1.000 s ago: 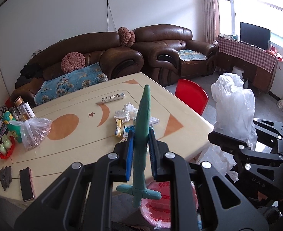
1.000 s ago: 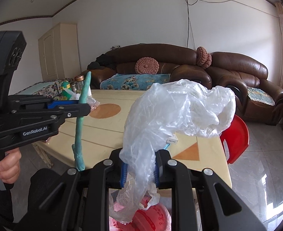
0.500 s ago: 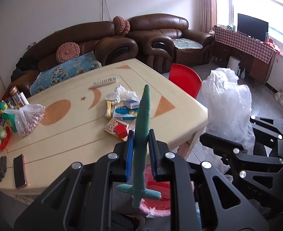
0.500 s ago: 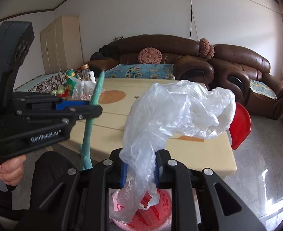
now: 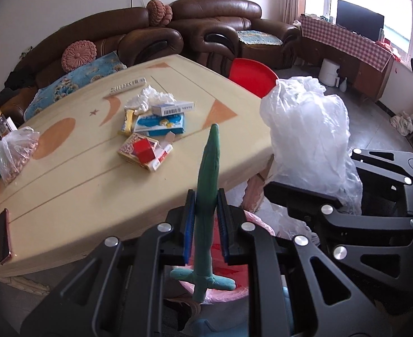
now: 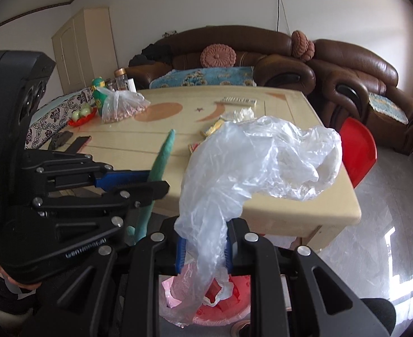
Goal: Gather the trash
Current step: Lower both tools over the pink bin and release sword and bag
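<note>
Fingers of the left gripper point(image 5: 205, 219) clamp a green toy sword point(image 5: 208, 179) upright, while the right gripper point(image 6: 203, 250) pinches a crumpled clear plastic bag point(image 6: 259, 163). Both hang over a pink-lined red bin point(image 6: 223, 306) beside the table point(image 5: 74, 185). Compared with a second ago, the cameras sit higher and tilt further down, so the wrappers and boxes point(image 5: 153, 132) show more plainly.
</note>
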Tool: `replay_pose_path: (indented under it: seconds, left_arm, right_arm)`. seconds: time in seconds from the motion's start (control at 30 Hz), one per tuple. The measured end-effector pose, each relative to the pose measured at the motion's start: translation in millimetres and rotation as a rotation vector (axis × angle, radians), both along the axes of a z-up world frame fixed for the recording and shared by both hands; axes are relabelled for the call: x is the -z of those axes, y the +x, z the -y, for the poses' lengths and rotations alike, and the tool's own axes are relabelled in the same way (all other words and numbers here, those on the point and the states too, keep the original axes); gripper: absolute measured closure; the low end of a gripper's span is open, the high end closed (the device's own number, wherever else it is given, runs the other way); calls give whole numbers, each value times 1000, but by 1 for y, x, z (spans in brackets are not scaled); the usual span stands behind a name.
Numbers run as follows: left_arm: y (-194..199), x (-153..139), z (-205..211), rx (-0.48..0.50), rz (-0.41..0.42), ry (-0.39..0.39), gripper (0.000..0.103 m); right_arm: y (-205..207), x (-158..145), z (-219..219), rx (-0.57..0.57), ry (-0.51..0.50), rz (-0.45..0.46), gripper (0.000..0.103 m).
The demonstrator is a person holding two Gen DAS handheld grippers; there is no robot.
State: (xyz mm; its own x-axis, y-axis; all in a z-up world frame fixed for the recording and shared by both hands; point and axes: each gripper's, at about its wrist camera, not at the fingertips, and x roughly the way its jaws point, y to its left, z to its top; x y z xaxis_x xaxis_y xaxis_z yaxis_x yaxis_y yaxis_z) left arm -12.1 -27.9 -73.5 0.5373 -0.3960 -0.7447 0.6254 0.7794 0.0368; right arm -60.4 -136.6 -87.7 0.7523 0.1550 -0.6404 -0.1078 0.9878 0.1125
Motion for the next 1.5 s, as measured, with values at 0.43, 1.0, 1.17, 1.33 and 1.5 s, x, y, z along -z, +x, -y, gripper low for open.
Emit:
replay_pose_path:
  seconds: [0.43, 1.0, 1.17, 1.33, 1.5]
  left_arm:
    - [18, 61, 8, -13, -124, -11, 87]
    - [60, 164, -2, -177, -345, -72, 87]
    - [70, 191, -4, -218, -397, -80, 87]
    - [80, 222, -3, -246, -471, -61, 87]
    - [89, 253, -1, -275, -535, -11, 87]
  right_arm:
    - [14, 51, 14, 27, 18, -123, 82]
    - [50, 156, 23, -21, 108, -402, 82]
    - [64, 189, 21, -45, 115, -483, 82]
    - [70, 218, 17, -71, 111, -554, 82]
    - [87, 259, 7, -105, 111, -658, 82]
